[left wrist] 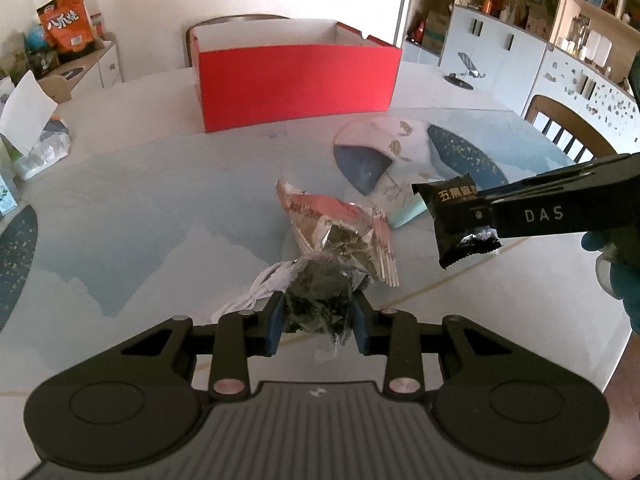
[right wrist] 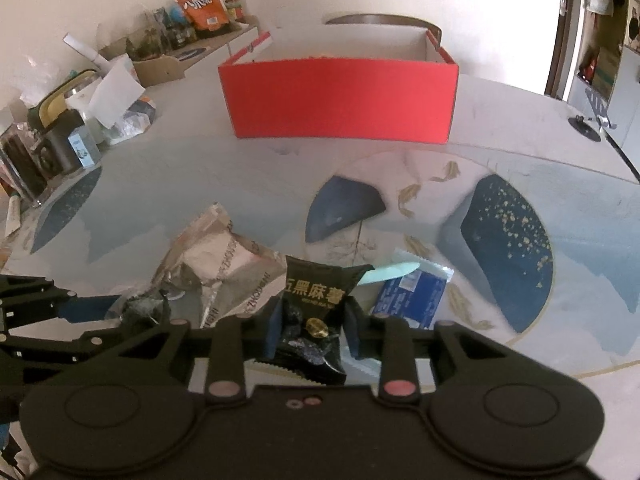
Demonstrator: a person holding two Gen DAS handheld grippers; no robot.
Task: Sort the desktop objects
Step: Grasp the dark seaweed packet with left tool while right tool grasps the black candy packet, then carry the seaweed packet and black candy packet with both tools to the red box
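Black snack packet [right wrist: 316, 300], gold print: "五黑麻薯", a tiny Latin line under it, too small to read. Same packet from the left wrist cam shows just "五黑麻", rest cut off by the right gripper's finger [left wrist: 560, 210]. That finger reads "DAS" in white caps. Orange bag [left wrist: 67, 26] on the side counter: big white "八爪烧", approx, blurry. Silver crumpled wrapper [right wrist: 224, 268]: lettering there, upside down, not legible. Blue-white sachet [right wrist: 412, 296]: print unreadable.

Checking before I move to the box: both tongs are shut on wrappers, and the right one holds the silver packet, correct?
Not quite. The right tongs are shut on the black snack packet, as the right wrist view shows. The silver packet lies on the table.
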